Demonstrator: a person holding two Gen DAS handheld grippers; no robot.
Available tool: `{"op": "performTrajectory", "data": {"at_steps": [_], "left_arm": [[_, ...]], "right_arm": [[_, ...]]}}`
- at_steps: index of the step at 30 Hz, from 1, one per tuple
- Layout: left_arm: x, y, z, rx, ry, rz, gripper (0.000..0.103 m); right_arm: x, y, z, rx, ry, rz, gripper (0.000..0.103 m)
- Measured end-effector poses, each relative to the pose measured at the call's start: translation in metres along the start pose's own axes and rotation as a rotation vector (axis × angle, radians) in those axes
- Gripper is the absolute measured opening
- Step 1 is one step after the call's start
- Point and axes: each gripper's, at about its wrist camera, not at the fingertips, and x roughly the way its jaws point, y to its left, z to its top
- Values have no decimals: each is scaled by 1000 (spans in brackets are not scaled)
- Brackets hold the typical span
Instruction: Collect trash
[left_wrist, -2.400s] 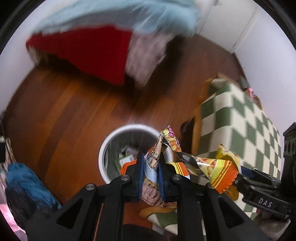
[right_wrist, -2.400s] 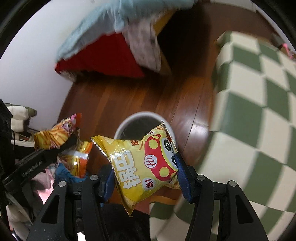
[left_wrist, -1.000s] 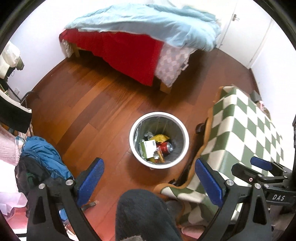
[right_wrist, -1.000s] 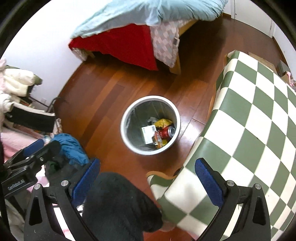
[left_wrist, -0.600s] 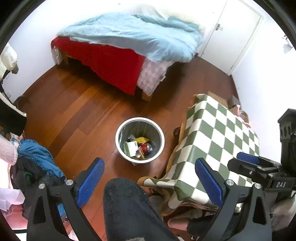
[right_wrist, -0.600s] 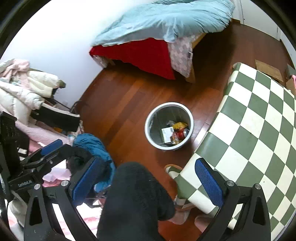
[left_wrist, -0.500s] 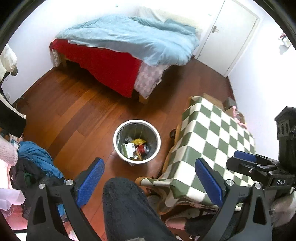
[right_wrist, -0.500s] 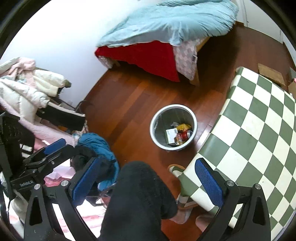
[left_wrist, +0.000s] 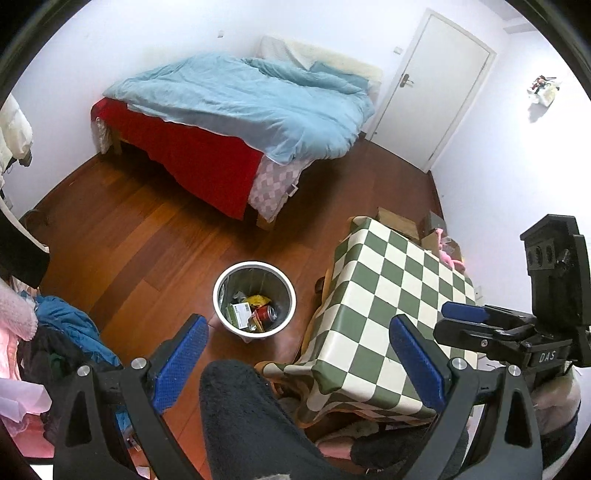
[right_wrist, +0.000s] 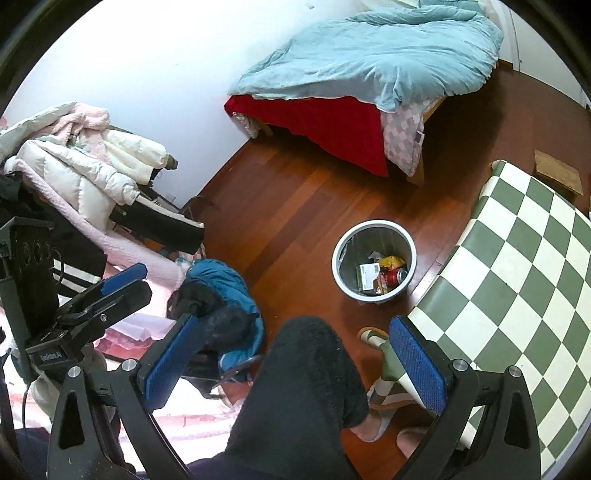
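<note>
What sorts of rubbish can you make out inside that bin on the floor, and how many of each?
In the bin:
Red drink can: 1
Yellow snack wrapper: 1
Carton with a white label: 1
Total: 3 clearly seen; other scraps underneath are too jumbled to count.

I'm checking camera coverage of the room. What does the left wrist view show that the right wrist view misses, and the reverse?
Only the left wrist view shows the white door. Only the right wrist view shows the pile of pale coats against the wall. Both show the trash bin with a red can inside, the blue-covered bed, the checkered table, and both grippers open and empty.
</note>
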Motion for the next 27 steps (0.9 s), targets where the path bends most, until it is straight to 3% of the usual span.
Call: {"op": "performTrajectory", "data": {"at_steps": [27], "left_arm": [[-4,8,-3,-34,34,-15,100]], "right_arm": [[3,11,8,-5,59,-5,103]]}}
